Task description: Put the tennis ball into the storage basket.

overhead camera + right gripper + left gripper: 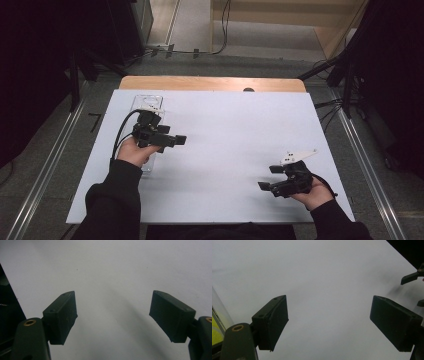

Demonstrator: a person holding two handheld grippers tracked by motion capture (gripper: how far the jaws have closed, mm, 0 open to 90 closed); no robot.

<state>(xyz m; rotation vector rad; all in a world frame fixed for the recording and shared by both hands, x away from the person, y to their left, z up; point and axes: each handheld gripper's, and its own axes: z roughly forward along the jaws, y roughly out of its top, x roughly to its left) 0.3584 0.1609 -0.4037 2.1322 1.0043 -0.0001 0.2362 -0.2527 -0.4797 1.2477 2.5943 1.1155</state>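
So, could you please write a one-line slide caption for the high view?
Person holds the left gripper over a clear tray and the right gripper above the white table, both jaws open.

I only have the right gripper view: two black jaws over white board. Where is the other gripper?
Observer: In the high view the left gripper is over the left side of the white board, near a clear plastic container lying there.
Operator: Is it holding that container?
Observer: No. The left gripper view shows its jaws apart with bare board between them; a strip of the container, with something yellow-green inside, sits at that picture's left edge.
Operator: And my own gripper?
Observer: The right gripper is at the board's right near corner, jaws open, pointing left toward the other one.
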